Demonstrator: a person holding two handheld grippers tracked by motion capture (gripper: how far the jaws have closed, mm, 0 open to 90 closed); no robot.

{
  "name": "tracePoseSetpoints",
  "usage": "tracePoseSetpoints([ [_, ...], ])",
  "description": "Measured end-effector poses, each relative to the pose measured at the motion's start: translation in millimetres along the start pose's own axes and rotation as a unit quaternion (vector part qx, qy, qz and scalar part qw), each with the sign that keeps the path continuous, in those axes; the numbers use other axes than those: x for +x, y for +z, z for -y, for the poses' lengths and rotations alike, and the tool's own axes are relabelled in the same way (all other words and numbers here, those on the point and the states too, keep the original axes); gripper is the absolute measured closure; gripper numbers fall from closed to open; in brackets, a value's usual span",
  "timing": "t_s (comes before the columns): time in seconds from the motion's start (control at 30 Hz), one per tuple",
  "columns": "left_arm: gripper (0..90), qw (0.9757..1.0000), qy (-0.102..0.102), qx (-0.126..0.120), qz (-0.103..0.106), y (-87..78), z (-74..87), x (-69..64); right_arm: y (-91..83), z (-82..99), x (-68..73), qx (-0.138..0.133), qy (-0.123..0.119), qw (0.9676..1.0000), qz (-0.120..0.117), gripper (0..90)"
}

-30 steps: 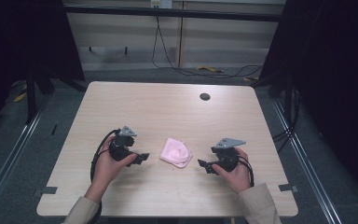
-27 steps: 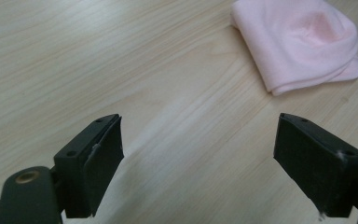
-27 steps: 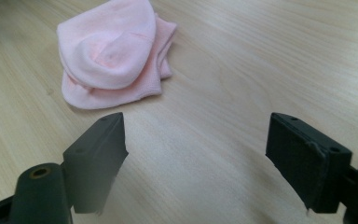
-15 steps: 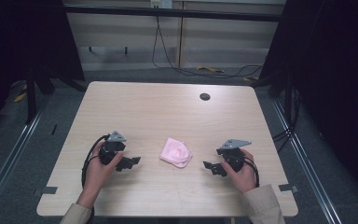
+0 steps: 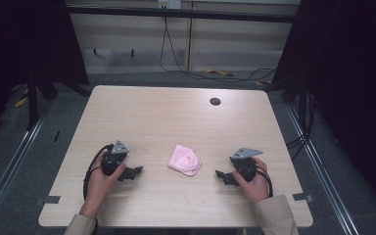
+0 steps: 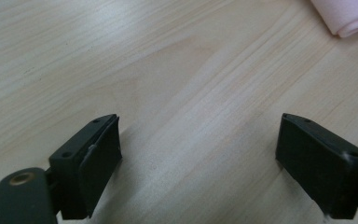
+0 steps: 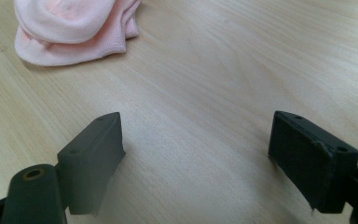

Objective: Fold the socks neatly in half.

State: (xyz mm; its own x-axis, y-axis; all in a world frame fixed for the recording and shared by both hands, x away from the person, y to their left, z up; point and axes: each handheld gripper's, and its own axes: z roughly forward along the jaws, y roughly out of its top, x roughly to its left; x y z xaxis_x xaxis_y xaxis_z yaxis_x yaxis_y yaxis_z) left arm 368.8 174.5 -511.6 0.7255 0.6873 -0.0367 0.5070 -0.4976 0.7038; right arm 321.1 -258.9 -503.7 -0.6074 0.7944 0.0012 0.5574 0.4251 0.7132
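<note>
A small folded pink sock point(image 5: 185, 160) lies on the light wooden table point(image 5: 176, 117), between my two grippers. My left gripper point(image 5: 134, 172) rests low over the table to the sock's left, pointing toward it. Its jaws are open and have just been opening a little more, with bare wood between them point(image 6: 200, 154); a corner of the sock point(image 6: 349, 16) shows at the top right. To the sock's right, my right gripper point(image 5: 220, 175) also points at it. It stands open point(image 7: 196, 154) over bare wood, with the sock point(image 7: 74, 28) ahead and to the left.
A round black grommet point(image 5: 215, 101) sits near the table's far edge. Both forearms come in over the near edge. Dark frame posts and loose cables point(image 5: 191, 73) lie on the floor beyond the table.
My left hand has drawn back to the left and toward the near edge, away from the sock, and sunk lower. The right hand has barely shifted. The sock has not moved.
</note>
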Motion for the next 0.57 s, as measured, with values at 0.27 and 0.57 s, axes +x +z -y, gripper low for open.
tracePoseSetpoints([
  [0.27,0.0,0.9999,0.008,-0.005,0.005,4.2,2.6,0.0,0.7,-0.6,-0.3,0.002,0.0,1.0,0.001,16.1],
  [0.57,0.0,0.9999,0.007,-0.005,0.005,4.3,2.6,0.0,1.0,-0.8,-0.2,0.003,0.002,1.0,0.002,15.6],
])
